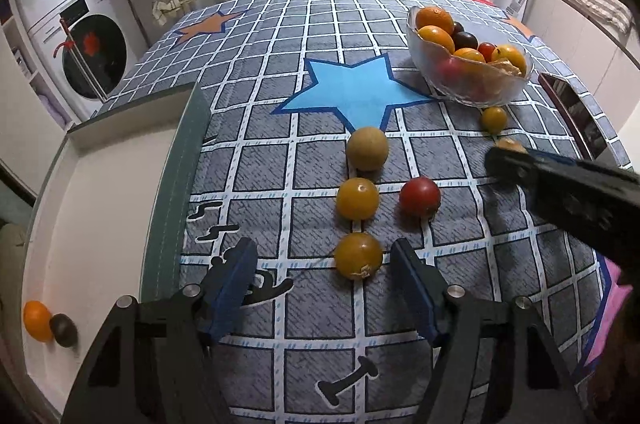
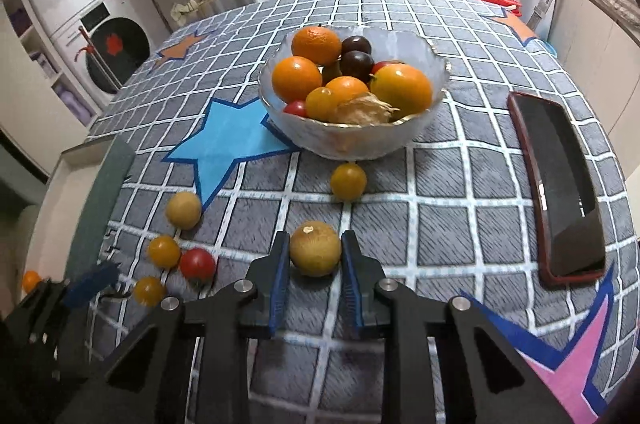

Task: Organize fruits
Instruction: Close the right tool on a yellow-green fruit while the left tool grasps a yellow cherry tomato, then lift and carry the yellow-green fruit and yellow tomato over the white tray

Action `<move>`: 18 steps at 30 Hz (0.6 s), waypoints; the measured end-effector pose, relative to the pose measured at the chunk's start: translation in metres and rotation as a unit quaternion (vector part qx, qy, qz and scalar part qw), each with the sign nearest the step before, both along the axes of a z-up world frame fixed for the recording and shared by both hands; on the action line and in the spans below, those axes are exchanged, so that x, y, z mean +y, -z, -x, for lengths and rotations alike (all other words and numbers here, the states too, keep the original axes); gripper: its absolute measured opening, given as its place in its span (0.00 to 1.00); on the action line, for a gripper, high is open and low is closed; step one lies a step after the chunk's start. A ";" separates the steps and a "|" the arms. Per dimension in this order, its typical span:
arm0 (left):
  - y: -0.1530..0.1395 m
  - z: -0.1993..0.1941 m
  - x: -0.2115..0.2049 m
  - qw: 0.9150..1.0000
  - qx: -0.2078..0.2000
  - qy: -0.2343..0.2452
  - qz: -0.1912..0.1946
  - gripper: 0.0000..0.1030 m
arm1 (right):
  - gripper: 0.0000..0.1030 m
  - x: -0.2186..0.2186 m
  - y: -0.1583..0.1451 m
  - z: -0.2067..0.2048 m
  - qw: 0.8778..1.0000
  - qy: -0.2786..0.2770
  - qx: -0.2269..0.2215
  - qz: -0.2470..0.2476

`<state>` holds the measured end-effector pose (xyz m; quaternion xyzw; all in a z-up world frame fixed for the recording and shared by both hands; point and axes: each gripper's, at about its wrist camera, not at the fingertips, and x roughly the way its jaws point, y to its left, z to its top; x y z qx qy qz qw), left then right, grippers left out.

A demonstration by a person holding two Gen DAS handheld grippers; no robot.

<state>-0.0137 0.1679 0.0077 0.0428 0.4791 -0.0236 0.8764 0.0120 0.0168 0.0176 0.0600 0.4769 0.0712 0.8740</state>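
Observation:
A glass bowl (image 2: pixel 360 140) of oranges, dark plums and small tomatoes stands on the checked cloth; it also shows in the left wrist view (image 1: pixel 472 84). My right gripper (image 2: pixel 314 254) is shut on a tan round fruit (image 2: pixel 315 253) resting on the cloth. My left gripper (image 1: pixel 322 264) is open, low over the cloth, with a yellow tomato (image 1: pixel 358 255) between its fingertips, untouched. Beyond it lie another yellow tomato (image 1: pixel 357 198), a tan fruit (image 1: pixel 367 149) and a red tomato (image 1: pixel 420 197). One more yellow tomato (image 2: pixel 348 181) lies in front of the bowl.
A white box with a green rim (image 1: pixel 120 192) stands at the left and holds an orange fruit (image 1: pixel 37 320) and a dark plum (image 1: pixel 64 330). A phone in a red case (image 2: pixel 560 192) lies at the right. Washing machines and curtains stand behind the table.

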 end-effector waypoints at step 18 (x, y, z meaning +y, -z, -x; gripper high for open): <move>-0.019 0.067 -0.003 0.999 -0.013 0.020 0.037 0.23 | 0.27 -0.028 -0.011 0.105 0.999 0.011 -0.002 -0.050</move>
